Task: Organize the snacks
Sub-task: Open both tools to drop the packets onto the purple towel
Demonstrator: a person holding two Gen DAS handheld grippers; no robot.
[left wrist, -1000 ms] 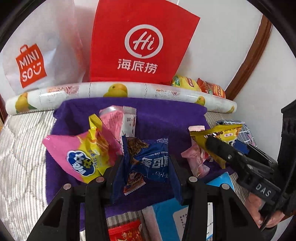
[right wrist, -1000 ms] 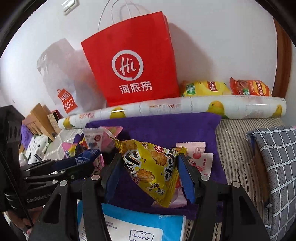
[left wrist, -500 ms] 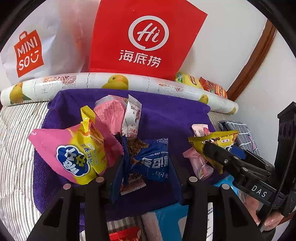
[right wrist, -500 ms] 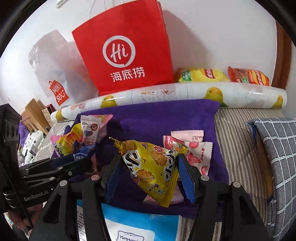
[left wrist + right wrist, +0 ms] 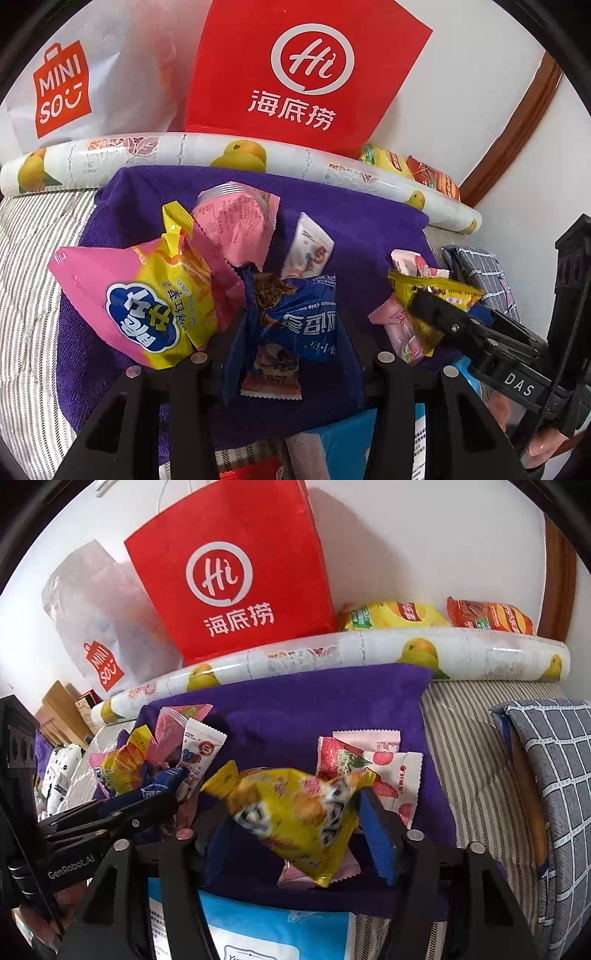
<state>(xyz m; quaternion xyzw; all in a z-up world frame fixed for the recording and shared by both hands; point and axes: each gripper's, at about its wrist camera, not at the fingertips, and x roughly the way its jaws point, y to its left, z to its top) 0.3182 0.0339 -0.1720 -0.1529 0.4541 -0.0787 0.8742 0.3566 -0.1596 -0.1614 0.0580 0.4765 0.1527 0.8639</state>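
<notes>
The right hand-held gripper [image 5: 295, 834], pitched steeply down, has just been widening its jaws; the blurred yellow snack packet [image 5: 295, 812] between them looks freed and could tumble off the purple towel [image 5: 295, 709]. The left hand-held gripper [image 5: 291, 332], angled alike, clamps the blue cookie packet [image 5: 306, 317] above the towel.

Glossy plastic snack wrappers [image 5: 155, 302] lie on a fuzzy matt purple cloth [image 5: 314, 709]; behind it, a smooth red paper bag [image 5: 236, 576].
</notes>
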